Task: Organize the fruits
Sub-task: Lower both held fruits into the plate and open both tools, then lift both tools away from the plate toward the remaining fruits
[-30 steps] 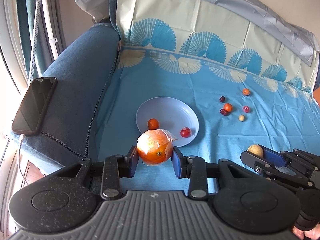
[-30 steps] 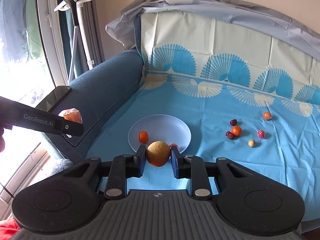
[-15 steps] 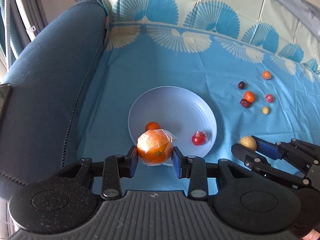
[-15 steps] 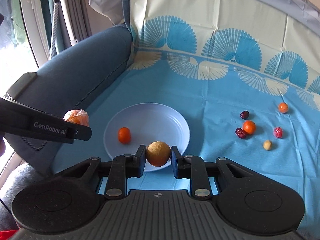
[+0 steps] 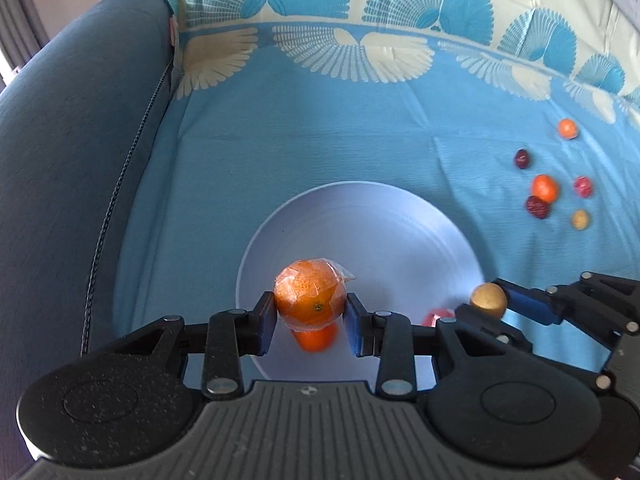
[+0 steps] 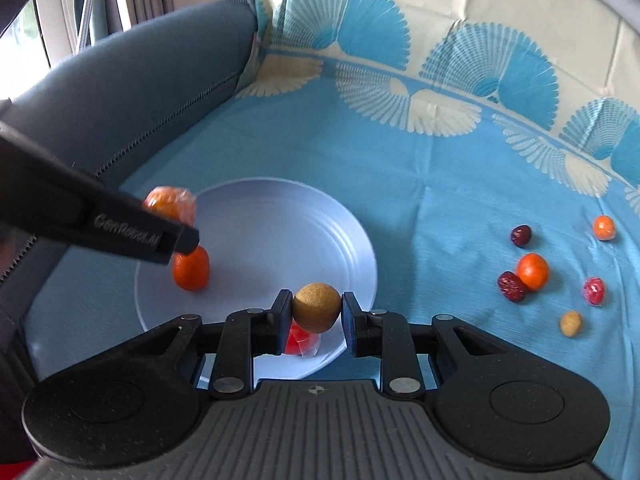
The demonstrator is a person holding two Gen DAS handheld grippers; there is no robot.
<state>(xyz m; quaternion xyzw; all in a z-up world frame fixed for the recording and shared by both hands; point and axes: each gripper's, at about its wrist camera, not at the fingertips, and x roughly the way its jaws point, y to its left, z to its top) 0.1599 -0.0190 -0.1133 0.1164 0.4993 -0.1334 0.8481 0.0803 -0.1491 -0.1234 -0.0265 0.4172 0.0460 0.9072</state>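
Observation:
My left gripper (image 5: pixel 311 318) is shut on a plastic-wrapped orange (image 5: pixel 310 298), held just above the near left part of the pale blue plate (image 5: pixel 360 232). My right gripper (image 6: pixel 316 314) is shut on a small tan round fruit (image 6: pixel 317 307) over the plate's (image 6: pixel 280 216) near right rim. In the plate lie a small orange fruit (image 6: pixel 191 268) and a red wrapped fruit (image 6: pixel 301 343), both partly hidden behind the held fruits. In the right wrist view the left gripper (image 6: pixel 176 236) reaches in from the left with the wrapped orange (image 6: pixel 170 205).
Several small loose fruits lie on the blue cloth to the right: two orange ones (image 6: pixel 532 271) (image 6: pixel 603 227), two dark red ones (image 6: pixel 521 235) (image 6: pixel 512 286), a red wrapped one (image 6: pixel 595 291) and a tan one (image 6: pixel 571 323). A blue sofa armrest (image 5: pixel 72 152) rises at left.
Both grippers have come down and forward toward the plate with their fruits still held. The plate looms larger, and the phone on the armrest has left the view.

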